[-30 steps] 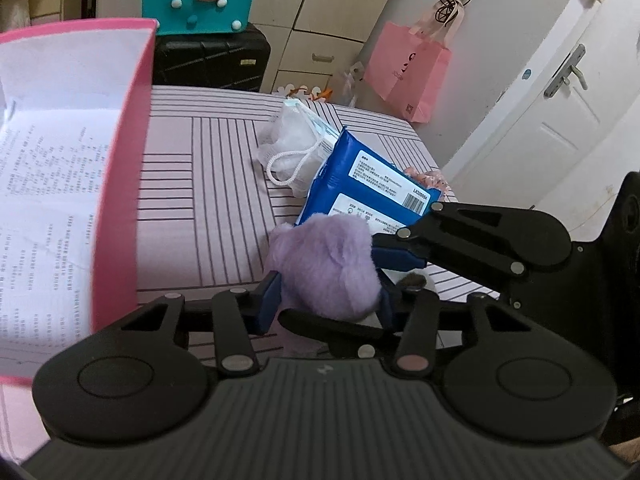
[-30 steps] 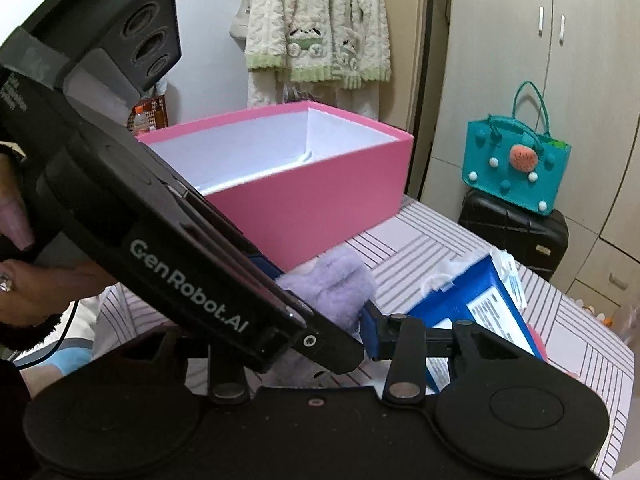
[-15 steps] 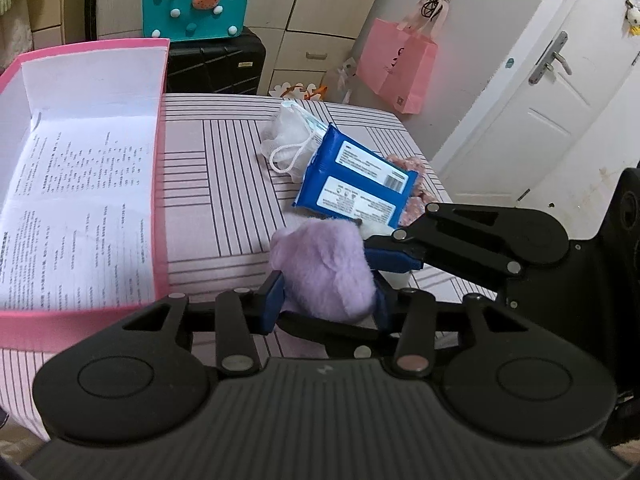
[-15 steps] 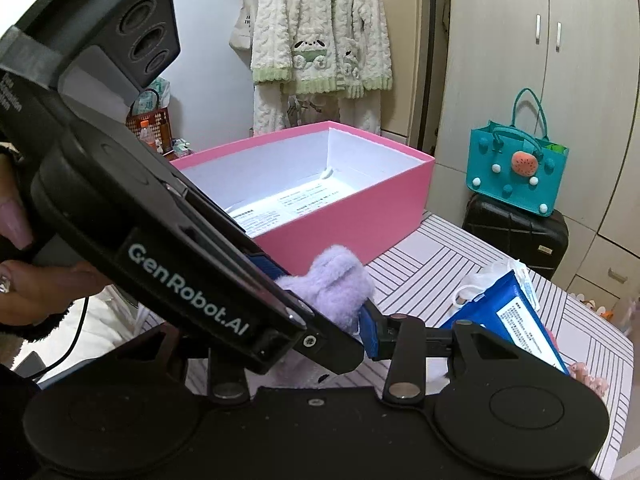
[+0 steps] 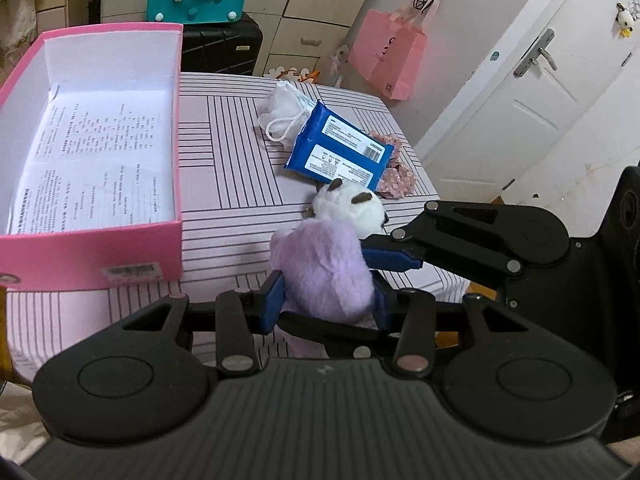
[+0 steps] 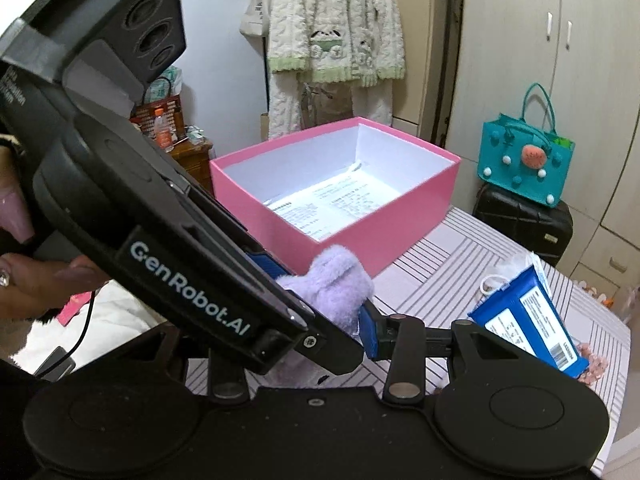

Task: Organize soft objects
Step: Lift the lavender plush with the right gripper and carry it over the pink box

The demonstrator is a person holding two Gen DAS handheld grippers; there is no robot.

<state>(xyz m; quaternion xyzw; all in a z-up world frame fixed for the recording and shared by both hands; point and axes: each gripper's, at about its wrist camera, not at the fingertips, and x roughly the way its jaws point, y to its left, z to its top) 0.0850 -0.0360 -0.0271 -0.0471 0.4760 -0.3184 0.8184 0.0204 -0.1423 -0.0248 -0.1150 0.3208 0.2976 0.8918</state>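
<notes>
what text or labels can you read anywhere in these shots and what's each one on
"GenRobot.AI": white lettering on the side of the left gripper, seen from the right wrist.
Printed sheet inside the pink box: dense lines of print, too small to read.
Blue packet: white labels and a barcode, text too small to read.
Sticker on the box's front wall: blurred, unreadable.
Pink paper bag hanging by the door: a small mark, not legible.
</notes>
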